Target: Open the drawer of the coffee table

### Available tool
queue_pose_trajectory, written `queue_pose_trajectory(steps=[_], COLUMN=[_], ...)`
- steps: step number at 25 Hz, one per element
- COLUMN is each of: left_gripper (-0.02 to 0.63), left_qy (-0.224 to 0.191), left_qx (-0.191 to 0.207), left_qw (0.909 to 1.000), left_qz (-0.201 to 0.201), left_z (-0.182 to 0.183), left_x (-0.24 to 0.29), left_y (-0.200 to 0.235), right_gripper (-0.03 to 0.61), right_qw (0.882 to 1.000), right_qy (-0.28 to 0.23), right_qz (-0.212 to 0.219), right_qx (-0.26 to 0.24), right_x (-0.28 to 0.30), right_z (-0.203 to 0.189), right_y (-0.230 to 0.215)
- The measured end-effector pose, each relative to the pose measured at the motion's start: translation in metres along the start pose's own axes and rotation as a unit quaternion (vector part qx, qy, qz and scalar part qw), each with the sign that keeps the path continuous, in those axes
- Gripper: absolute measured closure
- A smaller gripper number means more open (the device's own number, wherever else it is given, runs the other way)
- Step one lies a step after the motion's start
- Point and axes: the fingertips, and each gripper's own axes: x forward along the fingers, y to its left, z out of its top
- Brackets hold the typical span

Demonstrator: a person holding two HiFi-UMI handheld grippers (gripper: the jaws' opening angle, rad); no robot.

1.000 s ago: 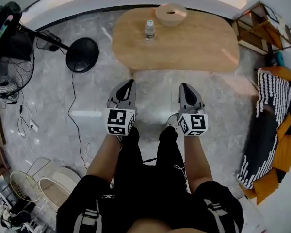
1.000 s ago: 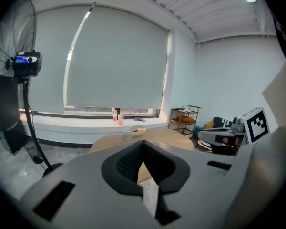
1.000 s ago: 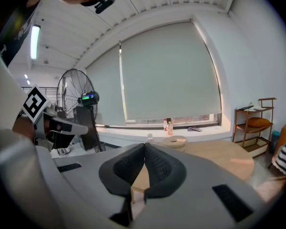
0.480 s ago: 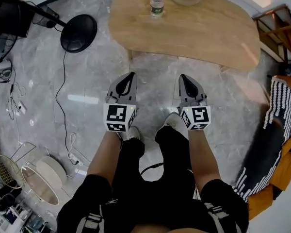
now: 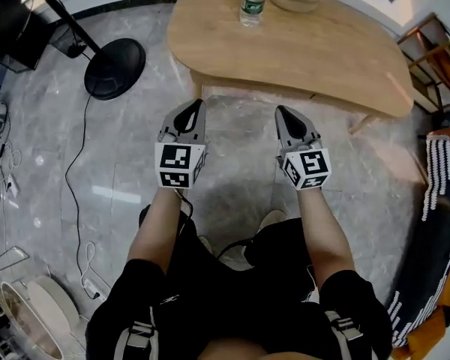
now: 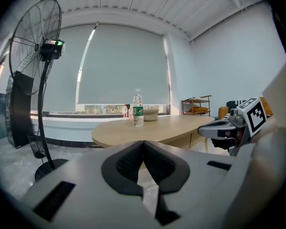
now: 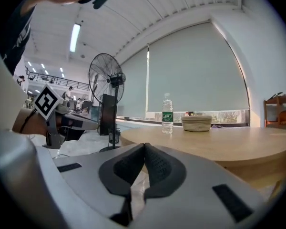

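One rounded wooden coffee table (image 5: 300, 43)

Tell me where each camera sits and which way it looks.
Head view: on the person's head, looking steeply down at coffee table, forearms, left gripper, right gripper.
Left gripper view: rides that gripper, looks level past its shut fingers at the bottle; right gripper at right.
Right gripper view: rides that gripper, past shut fingers toward the basket; left gripper at left.
All three share coffee table and bottle.

right gripper (image 7: 144, 148): jaws together, empty; coffee table (image 7: 229, 142): bottle (image 7: 167, 113), woven bowl (image 7: 196, 123) on top
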Motion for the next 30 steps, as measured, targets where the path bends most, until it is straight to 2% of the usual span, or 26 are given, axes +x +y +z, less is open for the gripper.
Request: queue_pose_trajectory(steps=[5, 9, 12, 15, 16, 17, 18, 19, 20, 23, 26, 30], left_gripper=[0.592, 0.592, 0.592, 0.591, 0.577, 0.504, 0.437, 0.403, 0.379, 0.344, 0.339, 0.339], left_qy=[-0.014, 0.003, -0.001, -0.004, -0.001, 0.003, 0.007, 0.011, 0.014, 0.022, 0.027, 0.041], left_qx=[0.002, -0.02, -0.021, -0.02, -0.022, -0.027, -0.03, -0.032, -0.032, -0.028, -0.033, -0.021], left_qw=[0.9998, 0.9998, 0.9998, 0.9998, 0.9997, 0.9995, 0.9992, 0.999, 0.9988, 0.9984, 0.9977, 0.9975], left_qz=[0.012, 0.009, 0.005, -0.007, -0.013, -0.019, -0.024, -0.03, -0.035, -0.044, -0.052, -0.054], left_z=[-0.018, -0.027, -0.031, -0.033, -0.035, -0.038, -0.04, -0.042, -0.044, -0.049, -0.052, -0.061], left_x=[-0.008, -0.015, -0.013, -0.006, -0.002, 0.001, 0.004, 0.008, 0.012, 0.025, 0.041, 0.06], left_y=[0.005, 0.003, -0.002, -0.006, -0.006, -0.006, -0.006, -0.006, -0.005, 0.0, 0.006, 0.016], right_gripper=[0.563, 0.563, 0.561, 0.561, 0.561, 0.56, 0.506, 0.4, 0.354, 0.307, 0.299, 0.285], right_qw=[1.0, 1.0, 0.999, 0.995, 0.992, 0.989, 0.985, 0.981, 0.976, 0.96, 0.948, 0.933], right_qy=[-0.001, 0.008, 0.009, 0.009, 0.006, 0.003, 0.0, -0.003, -0.006, -0.017, -0.024, -0.024], right_qz=[-0.006, -0.009, 0.009, 0.034, 0.035, 0.033, 0.033, 0.037, 0.045, 0.062, 0.062, 0.04], right_qx=[-0.014, 0.027, 0.044, 0.098, 0.122, 0.146, 0.168, 0.19, 0.214, 0.271, 0.312, 0.357], right_x=[-0.005, -0.016, -0.019, -0.018, -0.018, -0.017, -0.016, -0.015, -0.012, -0.004, 0.005, 0.012], right_z=[-0.024, -0.038, -0.049, -0.063, -0.068, -0.072, -0.076, -0.079, -0.082, -0.094, -0.109, -0.136], right_y=[0.001, -0.004, -0.011, -0.032, -0.042, -0.053, -0.062, -0.07, -0.077, -0.094, -0.11, -0.134])
